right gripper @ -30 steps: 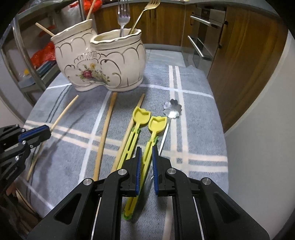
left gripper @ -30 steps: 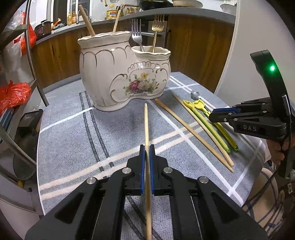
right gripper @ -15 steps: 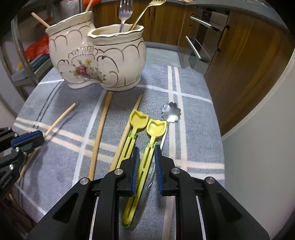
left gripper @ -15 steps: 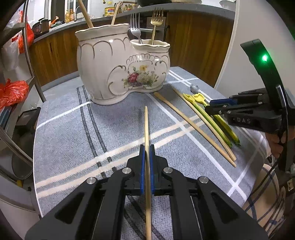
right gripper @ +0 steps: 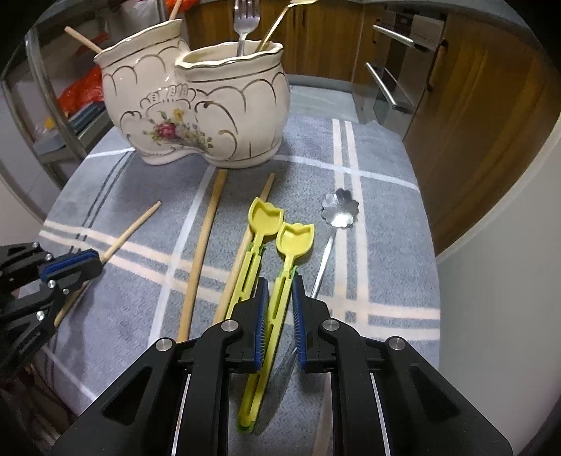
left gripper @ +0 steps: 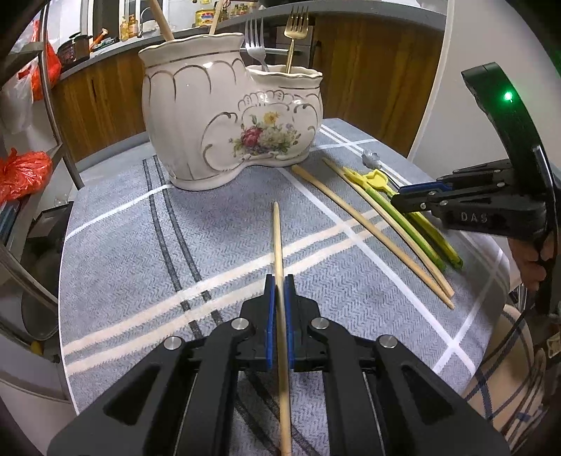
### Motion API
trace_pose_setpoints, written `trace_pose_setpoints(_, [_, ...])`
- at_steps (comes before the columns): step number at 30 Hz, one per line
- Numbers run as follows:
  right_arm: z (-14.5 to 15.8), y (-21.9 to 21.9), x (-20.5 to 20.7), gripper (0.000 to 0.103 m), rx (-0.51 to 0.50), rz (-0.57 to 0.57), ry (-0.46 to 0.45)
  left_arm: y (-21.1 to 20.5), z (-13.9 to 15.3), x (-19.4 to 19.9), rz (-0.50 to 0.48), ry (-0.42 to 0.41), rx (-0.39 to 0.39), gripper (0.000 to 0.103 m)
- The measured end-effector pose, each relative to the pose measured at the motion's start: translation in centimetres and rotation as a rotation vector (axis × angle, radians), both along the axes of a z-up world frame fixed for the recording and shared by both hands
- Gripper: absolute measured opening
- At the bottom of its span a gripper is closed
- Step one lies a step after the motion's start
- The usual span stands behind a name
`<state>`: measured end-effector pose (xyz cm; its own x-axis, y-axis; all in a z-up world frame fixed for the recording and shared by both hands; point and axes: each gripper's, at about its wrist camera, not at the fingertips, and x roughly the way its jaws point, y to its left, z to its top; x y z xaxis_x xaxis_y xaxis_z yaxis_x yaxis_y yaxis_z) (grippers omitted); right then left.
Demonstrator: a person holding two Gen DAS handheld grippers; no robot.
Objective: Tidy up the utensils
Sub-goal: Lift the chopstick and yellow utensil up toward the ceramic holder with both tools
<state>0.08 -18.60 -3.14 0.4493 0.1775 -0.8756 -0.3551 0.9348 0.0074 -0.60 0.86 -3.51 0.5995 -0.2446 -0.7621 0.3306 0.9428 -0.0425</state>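
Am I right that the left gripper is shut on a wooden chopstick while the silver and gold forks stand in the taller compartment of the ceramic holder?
Not quite: the silver fork and gold fork stand in the shorter compartment of the ceramic holder, as the left wrist view shows. The left gripper is indeed shut on a wooden chopstick.

You face a round surface (left gripper: pixel 115 252) under a grey cloth crossed with white and dark stripes. Behind it run brown wooden cabinets (left gripper: pixel 368 70) below a grey countertop (left gripper: pixel 350 14). Left stands a metal rack (left gripper: pixel 49 105) holding orange bags (left gripper: pixel 21 172). Right, a white wall (right gripper: pixel 498 298).
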Motion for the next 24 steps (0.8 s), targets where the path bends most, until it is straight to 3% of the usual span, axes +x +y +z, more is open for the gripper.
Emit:
trace_pose_setpoints(3, [0.0, -0.4, -0.4, 0.016, 0.014, -0.004, 0.010, 0.1, 0.2, -0.3, -0.012, 0.009, 0.010, 0.010])
trace_pose_setpoints(5, [0.0, -0.6, -0.7, 0.016, 0.029, -0.003, 0.004, 0.2, 0.2, -0.5, -0.021, 0.016, -0.005, 0.019])
trace_pose_setpoints(9, [-0.2, -0.7, -0.6, 0.015, 0.055, -0.015, -0.015, -0.5, 0.2, -0.6, -0.018, -0.004, 0.015, 0.023])
trace_pose_setpoints(10, [-0.2, -0.6, -0.7, 0.014, 0.059, -0.014, -0.022, -0.6, 0.1, -0.6, -0.014, -0.011, 0.023, 0.022])
trace_pose_setpoints(13, [0.0, -0.9, -1.1, 0.011, 0.086, -0.025, -0.044, -0.8, 0.0, -0.4, -0.005, -0.036, 0.056, 0.005])
trace_pose_setpoints(18, [1.7, -1.8, -2.3, 0.011, 0.153, -0.028, -0.125, 0.0, 0.4, -0.4, -0.009, -0.053, 0.007, 0.005])
trace_pose_setpoints(24, [4.1, -1.9, -4.0, 0.011, 0.226, 0.011, -0.241, 1.1, 2.7, -1.4, -0.025, -0.176, -0.075, 0.005])
